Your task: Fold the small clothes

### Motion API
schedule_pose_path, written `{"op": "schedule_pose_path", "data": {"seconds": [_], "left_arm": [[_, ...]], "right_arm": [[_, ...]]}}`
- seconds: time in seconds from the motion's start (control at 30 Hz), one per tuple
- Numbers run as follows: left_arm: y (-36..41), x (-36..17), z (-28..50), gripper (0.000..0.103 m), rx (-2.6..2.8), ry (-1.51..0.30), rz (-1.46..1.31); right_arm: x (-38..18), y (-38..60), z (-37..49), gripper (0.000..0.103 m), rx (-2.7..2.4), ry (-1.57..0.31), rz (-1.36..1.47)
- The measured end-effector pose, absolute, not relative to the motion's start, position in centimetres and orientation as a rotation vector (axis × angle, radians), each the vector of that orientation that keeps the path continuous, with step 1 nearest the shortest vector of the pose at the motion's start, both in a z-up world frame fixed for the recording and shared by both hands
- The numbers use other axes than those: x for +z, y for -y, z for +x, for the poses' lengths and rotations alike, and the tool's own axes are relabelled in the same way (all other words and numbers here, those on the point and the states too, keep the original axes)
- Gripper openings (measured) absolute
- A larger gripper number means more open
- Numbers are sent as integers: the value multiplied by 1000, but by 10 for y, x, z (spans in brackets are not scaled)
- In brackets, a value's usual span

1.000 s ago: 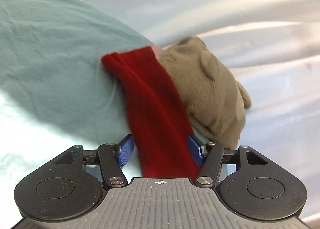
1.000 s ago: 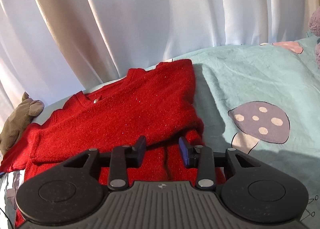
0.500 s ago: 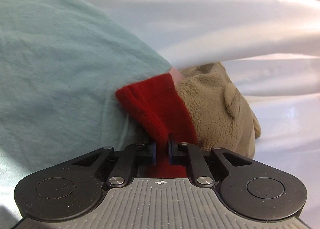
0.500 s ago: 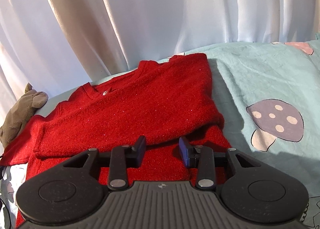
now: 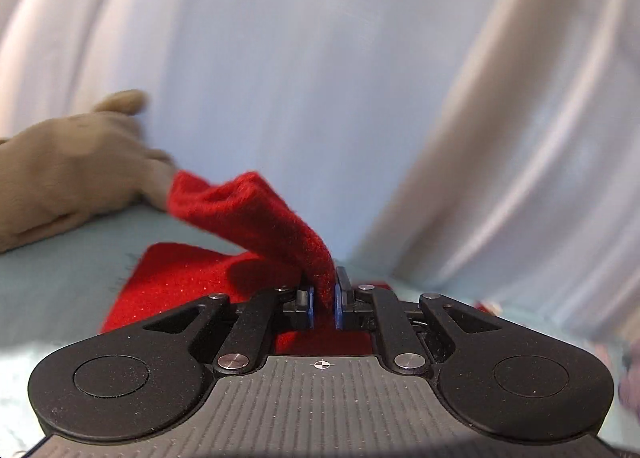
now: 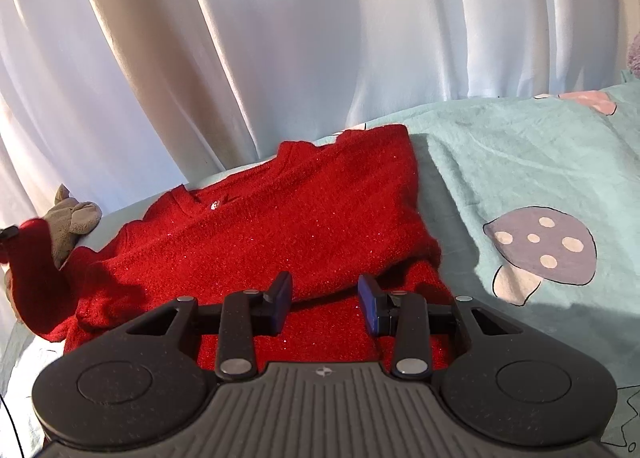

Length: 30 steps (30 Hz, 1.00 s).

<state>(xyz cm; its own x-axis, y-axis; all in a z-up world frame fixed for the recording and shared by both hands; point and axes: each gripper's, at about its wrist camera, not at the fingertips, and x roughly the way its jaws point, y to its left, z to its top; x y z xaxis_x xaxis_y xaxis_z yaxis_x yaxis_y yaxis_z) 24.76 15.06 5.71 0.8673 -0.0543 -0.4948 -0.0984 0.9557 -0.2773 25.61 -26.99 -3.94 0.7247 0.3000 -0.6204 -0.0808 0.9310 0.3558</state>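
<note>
Sleeve cuff of the fuzzy red knit sweater (image 5: 256, 218) pinched in my left claw (image 5: 323, 304), I carry it low across the body ahead, right claw (image 6: 324, 298) wide open, empty.

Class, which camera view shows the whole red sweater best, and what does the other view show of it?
The right wrist view: the sweater lies spread on the bedsheet, neckline and body visible, beyond the open right gripper. The left wrist view shows only the sleeve pinched in the left gripper and a patch beneath.
</note>
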Motion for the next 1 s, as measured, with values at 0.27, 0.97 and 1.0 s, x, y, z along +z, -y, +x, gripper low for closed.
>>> {"op": "schedule_pose_path", "data": {"seconds": [0.27,0.97,1.0], "left_arm": [[-18,-22,262,40,-144,-794,-36],[-87,-28,236,35,43,-787,-291],[-88,-28,236,33,45,-788,-296]], "right_arm": [[-36,267,258,35,261,-739,342],[-87,150,368,34,659,-1033,649],[-89,147,370,25,662,-1038,662]]}}
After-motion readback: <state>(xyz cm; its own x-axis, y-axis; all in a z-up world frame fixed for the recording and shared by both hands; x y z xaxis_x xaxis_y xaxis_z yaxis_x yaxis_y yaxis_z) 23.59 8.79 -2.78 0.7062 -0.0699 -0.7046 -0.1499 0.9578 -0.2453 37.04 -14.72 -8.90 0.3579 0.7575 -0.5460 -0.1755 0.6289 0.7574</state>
